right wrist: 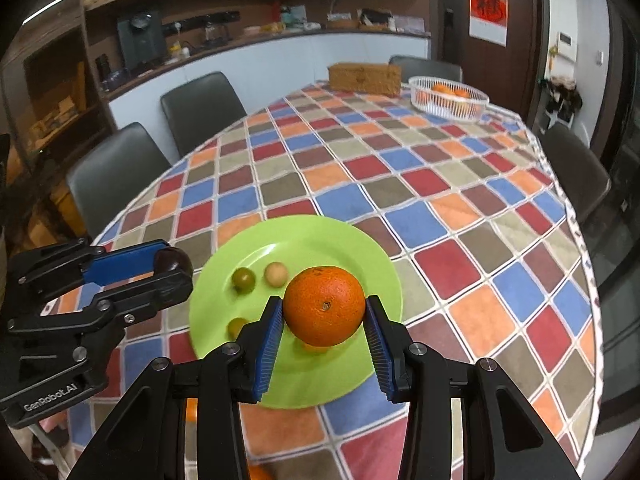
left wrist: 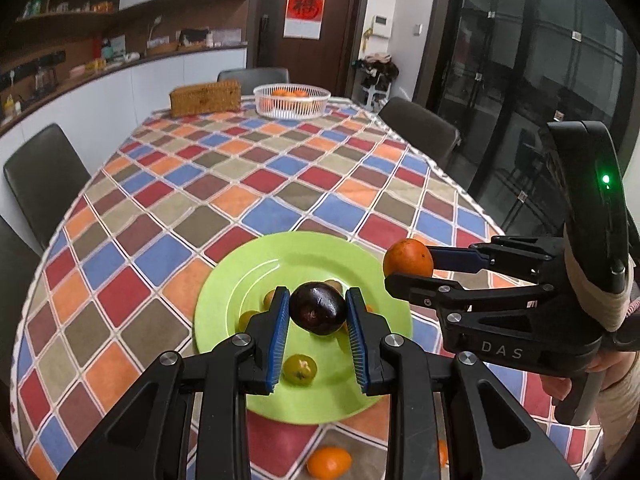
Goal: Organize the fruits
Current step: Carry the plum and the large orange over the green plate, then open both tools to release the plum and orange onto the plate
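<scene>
My left gripper (left wrist: 318,312) is shut on a dark purple plum (left wrist: 318,309) and holds it above the green plate (left wrist: 240,284). My right gripper (right wrist: 325,312) is shut on an orange (right wrist: 324,306) above the same plate (right wrist: 360,256). Each gripper shows in the other view: the right gripper (left wrist: 408,270) with the orange (left wrist: 408,258) at the plate's right rim, the left gripper (right wrist: 176,270) with the plum (right wrist: 174,260) at its left rim. Small green and yellow fruits (right wrist: 243,279) lie on the plate, one also in the left wrist view (left wrist: 300,369).
A white basket (left wrist: 292,105) with oranges and a wicker box (left wrist: 205,98) stand at the table's far end. A small orange (left wrist: 329,462) lies on the checked cloth near the front edge. Dark chairs (right wrist: 116,176) surround the table.
</scene>
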